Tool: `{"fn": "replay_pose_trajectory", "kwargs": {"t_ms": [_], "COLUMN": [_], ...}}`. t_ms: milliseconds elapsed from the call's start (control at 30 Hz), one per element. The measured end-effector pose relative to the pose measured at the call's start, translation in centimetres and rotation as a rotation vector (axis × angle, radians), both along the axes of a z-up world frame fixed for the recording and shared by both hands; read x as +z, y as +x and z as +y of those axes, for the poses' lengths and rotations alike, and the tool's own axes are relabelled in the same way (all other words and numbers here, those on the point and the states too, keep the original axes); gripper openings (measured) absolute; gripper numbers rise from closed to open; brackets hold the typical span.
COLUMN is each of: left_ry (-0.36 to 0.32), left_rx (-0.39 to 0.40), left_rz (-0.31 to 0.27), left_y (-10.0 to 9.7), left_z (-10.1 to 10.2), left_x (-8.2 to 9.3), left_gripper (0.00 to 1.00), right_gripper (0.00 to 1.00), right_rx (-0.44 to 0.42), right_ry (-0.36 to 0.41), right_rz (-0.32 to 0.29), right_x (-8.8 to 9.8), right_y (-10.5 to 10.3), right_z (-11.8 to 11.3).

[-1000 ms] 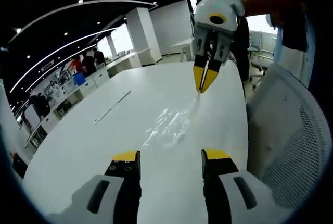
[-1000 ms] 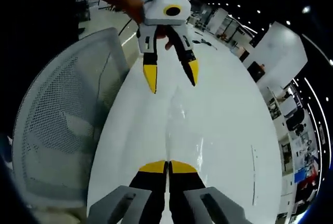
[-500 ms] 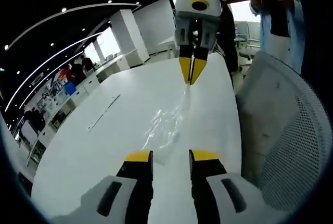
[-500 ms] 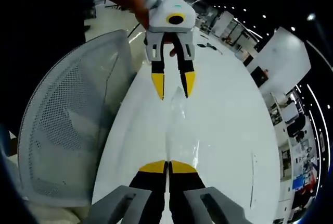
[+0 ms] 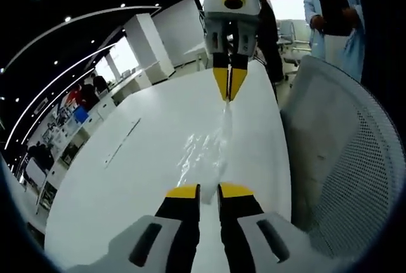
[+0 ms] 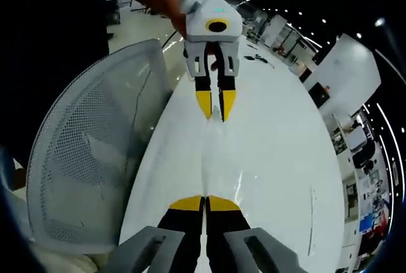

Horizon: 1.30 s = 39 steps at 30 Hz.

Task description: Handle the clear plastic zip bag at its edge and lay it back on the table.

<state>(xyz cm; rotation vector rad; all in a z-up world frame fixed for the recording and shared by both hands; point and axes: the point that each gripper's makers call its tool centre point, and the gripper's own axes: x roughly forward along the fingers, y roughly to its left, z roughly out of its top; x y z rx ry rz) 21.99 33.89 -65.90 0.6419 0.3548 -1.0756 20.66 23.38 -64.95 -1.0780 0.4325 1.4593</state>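
The clear plastic zip bag [image 5: 206, 154] stretches in a crinkled strip over the white table [image 5: 127, 178] between my two grippers. In the left gripper view, my left gripper [image 5: 209, 192] has its yellow tips closed on the bag's near edge. My right gripper [image 5: 228, 92] is shut on the bag's far end, pointing down from above. In the right gripper view, my right gripper [image 6: 204, 203] is shut on one end of the bag [image 6: 219, 146], and the left gripper [image 6: 216, 111] pinches the opposite end. I cannot tell whether the bag's middle touches the table.
A grey mesh office chair [image 5: 342, 159] stands against the table's edge beside the bag, also visible in the right gripper view as the chair [image 6: 89, 159]. A person in a light blue coat [image 5: 336, 19] stands beyond it. Desks and people sit far behind the table.
My left gripper's jaws have closed from wide open onto the bag's near edge. The two grippers have come closer, and the right gripper stayed shut on the far end.
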Motion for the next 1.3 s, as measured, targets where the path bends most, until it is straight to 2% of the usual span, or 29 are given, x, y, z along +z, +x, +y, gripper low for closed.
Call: {"fn": "replay_pose_trajectory", "kwargs": {"t_ms": [400, 867, 1100, 1300], "left_ry": [0.029, 0.04, 0.04, 0.045], "left_rx": [-0.064, -0.095, -0.101, -0.105], "left_rz": [0.003, 0.034, 0.041, 0.047], "left_y": [-0.7, -1.1, -1.2, -1.3], "left_z": [-0.6, -1.3, -1.6, -1.9], "left_x": [-0.3, -0.3, -0.2, -0.2], "left_gripper": [0.0, 0.0, 0.0, 0.0], "right_gripper": [0.0, 0.0, 0.09, 0.14], "right_rx": [-0.026, -0.089, -0.115, -0.145], "right_ry": [0.005, 0.017, 0.031, 0.069], "right_rz": [0.027, 0.068, 0.104, 0.134], "right_x": [-0.3, -0.6, -0.8, -0.4], "right_y": [0.2, 0.4, 0.0, -0.2], "right_z": [-0.3, -0.9, -0.8, 0.4]}}
